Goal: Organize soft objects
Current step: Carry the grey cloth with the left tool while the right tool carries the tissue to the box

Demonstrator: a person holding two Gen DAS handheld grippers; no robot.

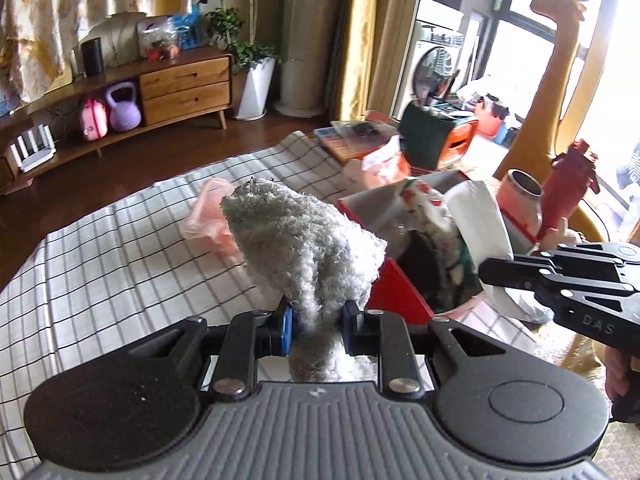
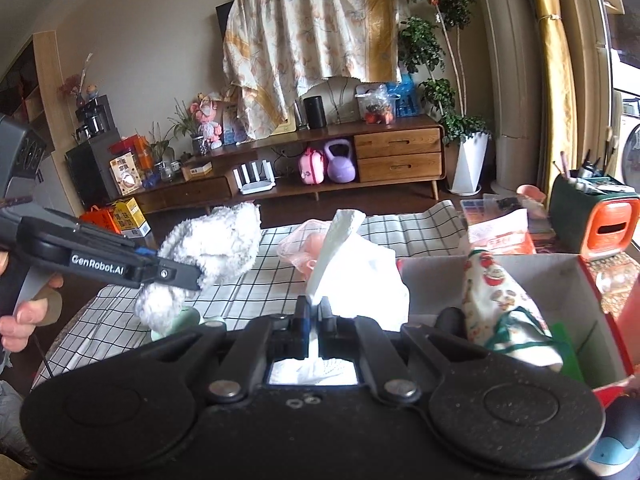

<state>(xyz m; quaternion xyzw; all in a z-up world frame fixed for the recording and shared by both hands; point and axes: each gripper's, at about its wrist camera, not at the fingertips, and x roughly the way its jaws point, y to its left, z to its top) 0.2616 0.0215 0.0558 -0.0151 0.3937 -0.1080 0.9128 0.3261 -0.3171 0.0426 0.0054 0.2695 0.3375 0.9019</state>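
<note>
At the centre of the left wrist view, your left gripper [image 1: 316, 326] has its jaws closed on a fluffy white sock [image 1: 304, 248], which rises above the checked cloth [image 1: 120, 248] on the table. Toward the right edge of that frame, your right gripper [image 1: 490, 272] pinches a white tissue [image 1: 480, 216], jaws nearly together on the thin sheet. In the right wrist view the tissue [image 2: 340, 236] stands up mid-frame, and the red box [image 2: 576, 280] at lower right holds a patterned cloth [image 2: 500, 300]. A pink plastic bag [image 1: 204, 216] lies on the cloth behind the sock.
</note>
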